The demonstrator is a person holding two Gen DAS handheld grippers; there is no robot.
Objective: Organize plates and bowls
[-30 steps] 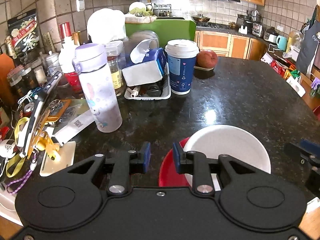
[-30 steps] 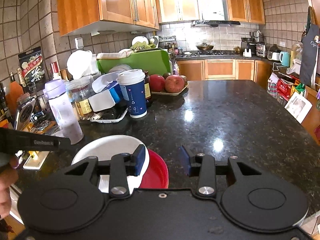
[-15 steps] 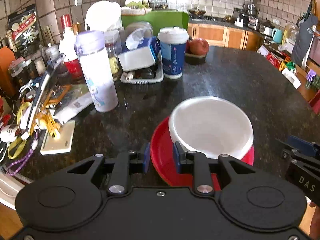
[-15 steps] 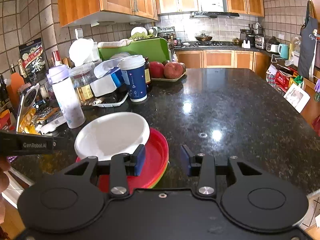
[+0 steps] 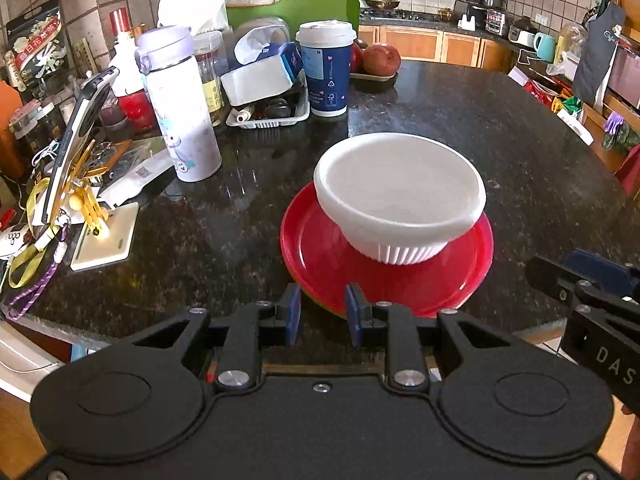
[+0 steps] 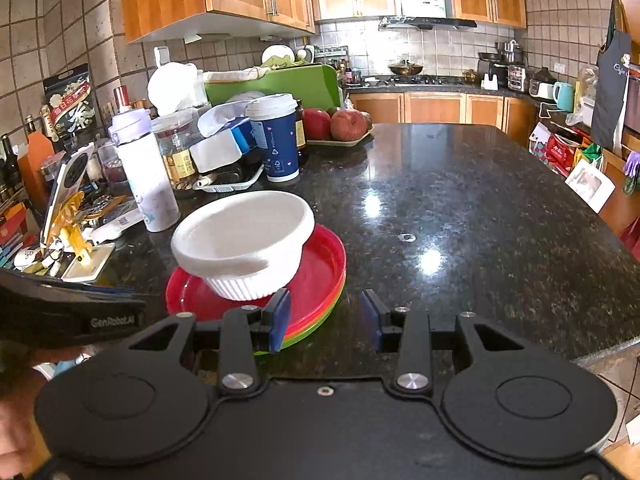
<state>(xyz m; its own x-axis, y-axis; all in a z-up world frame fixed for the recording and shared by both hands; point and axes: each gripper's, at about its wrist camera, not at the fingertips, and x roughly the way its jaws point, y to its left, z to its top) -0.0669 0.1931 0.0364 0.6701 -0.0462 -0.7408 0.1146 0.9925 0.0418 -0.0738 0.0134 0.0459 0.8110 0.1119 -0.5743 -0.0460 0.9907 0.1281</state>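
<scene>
While both tools hover short of the stack, white bowl [image 5: 400,196] sits on red plate [image 5: 384,264], top of a plate pile (orange, green edges below) near the desk's [image 6: 480,208] front edge. Left hand-held gripper [image 5: 323,314]: jaws narrowly apart, empty. Right hand-held gripper [image 6: 325,320]: jaws a bit wider, empty, just beside the pile's rim. Bowl looks light, stiff, ribbed base, thick rolled rim; probably pinch the rim. Plates look smooth, slippery plastic; take by the edge.
</scene>
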